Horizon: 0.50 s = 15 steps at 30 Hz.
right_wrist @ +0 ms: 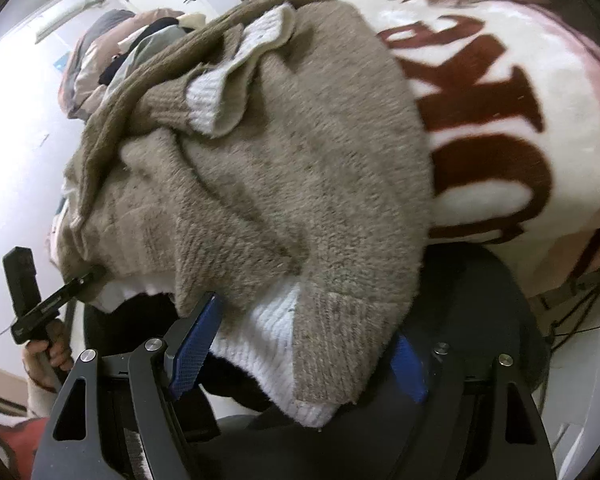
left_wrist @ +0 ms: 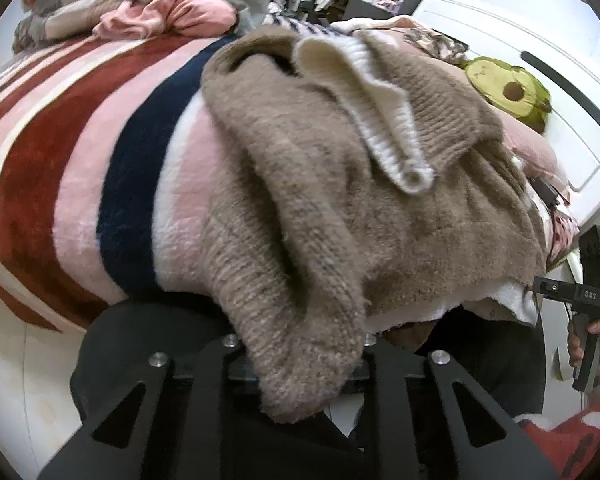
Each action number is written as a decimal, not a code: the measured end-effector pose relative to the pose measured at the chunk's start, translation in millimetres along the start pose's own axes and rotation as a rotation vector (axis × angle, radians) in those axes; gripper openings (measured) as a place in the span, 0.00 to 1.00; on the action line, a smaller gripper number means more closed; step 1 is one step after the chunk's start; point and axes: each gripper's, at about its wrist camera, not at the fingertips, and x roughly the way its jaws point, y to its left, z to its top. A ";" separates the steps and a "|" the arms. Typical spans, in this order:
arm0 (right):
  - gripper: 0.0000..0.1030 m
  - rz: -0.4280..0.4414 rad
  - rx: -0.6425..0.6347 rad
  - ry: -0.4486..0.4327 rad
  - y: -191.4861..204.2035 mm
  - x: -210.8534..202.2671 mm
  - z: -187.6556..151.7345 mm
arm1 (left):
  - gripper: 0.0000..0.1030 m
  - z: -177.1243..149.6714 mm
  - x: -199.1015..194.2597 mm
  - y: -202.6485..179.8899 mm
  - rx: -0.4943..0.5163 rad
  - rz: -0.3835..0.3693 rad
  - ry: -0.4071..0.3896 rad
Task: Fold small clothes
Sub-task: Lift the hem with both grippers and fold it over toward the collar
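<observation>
1. Sweater point(left_wrist: 320, 200), brown knit with white ribbed trim, lies crumpled on the striped blanket point(left_wrist: 80, 168) at the bed's near edge, its hem hanging over that edge toward both grippers.
2. Left gripper point(left_wrist: 300, 364) has clamped down on the sweater's brown hem corner; the cloth fills the gap between its jaws and drapes over them.
3. Right gripper point(right_wrist: 300, 344) stands wide, blue pads point(right_wrist: 192, 344) either side of the white ribbed hem; the knit lies between them but they do not look to press it, so this corner seems not yet caught.
4. Both hem corners lie right at the grippers, one each; the sweater's long axis runs away from them, hem near, white collar point(left_wrist: 364, 100) far.
5. Judged next: right jaws close, then both corners carry toward the collar.
6. Beyond the sweater sits a clothes pile point(left_wrist: 172, 8); an avocado plush point(left_wrist: 508, 88) lies beside the collar end. Neither blocks the fold; the rumpled middle may bunch.
</observation>
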 end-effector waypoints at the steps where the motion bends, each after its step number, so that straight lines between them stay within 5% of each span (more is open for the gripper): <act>1: 0.67 0.011 0.001 0.007 0.4 1.9 -0.1 | 0.17 1.1 -2.3 -2.4 0.011 -0.004 -0.009; 6: 0.47 0.053 -0.021 0.035 5.4 8.9 0.6 | 0.16 7.2 -18.0 -4.1 0.023 -0.036 -0.051; 10: 0.15 0.047 -0.081 0.037 17.2 7.8 2.3 | 0.15 13.0 -28.9 -8.2 0.037 -0.048 -0.085; 15: 0.10 0.110 -0.104 0.017 27.7 1.0 9.2 | 0.14 25.4 -42.2 -14.8 0.073 -0.077 -0.139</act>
